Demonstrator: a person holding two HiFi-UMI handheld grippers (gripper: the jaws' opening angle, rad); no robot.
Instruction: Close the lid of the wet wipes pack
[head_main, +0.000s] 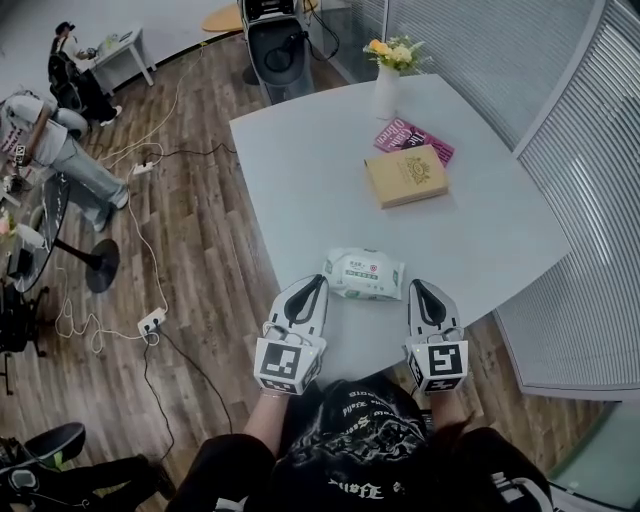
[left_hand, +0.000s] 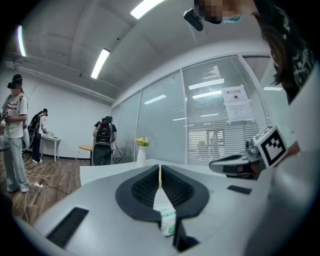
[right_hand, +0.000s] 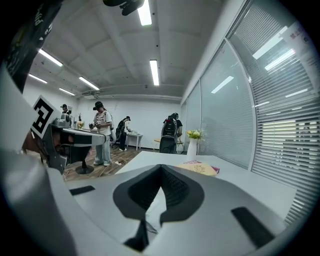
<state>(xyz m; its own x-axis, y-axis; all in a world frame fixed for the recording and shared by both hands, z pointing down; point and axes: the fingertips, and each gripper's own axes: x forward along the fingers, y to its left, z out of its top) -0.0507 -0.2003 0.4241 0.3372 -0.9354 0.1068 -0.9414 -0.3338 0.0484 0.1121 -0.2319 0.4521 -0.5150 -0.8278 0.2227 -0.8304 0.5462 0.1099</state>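
Both grippers are held out side by side over the near edge of the white table (head_main: 320, 170), nearly level and pointing away from the person. The left gripper (head_main: 316, 286) has its jaws pressed together at the tips and grips nothing. The right gripper (head_main: 418, 290) is likewise fully closed and empty.

The wet wipes pack (head_main: 365, 275) lies flat on the table between the two tips, just beside the left gripper's tip on one end and just beside the right gripper's tip on the other. Whether either tip touches it cannot be told, and its lid is too small to judge.

The left gripper view shows a corner of the pack (left_hand: 167, 217) under the closed jaws, seen through the gap behind their tips (left_hand: 160, 172). The right gripper (left_hand: 240, 162) sits off to that side. In the right gripper view nothing lies under the jaws (right_hand: 161, 170) but bare tabletop.

Ahead of both grippers, well beyond the pack, rest a tan book (head_main: 405, 175) and a magenta magazine (head_main: 413, 138), with a white vase of flowers (head_main: 385, 80) farther still. Glass walls with blinds (head_main: 590, 200) run along the right gripper's side. On the left gripper's side, cables cross a wooden floor (head_main: 200, 220) and people (right_hand: 102, 130) stand.
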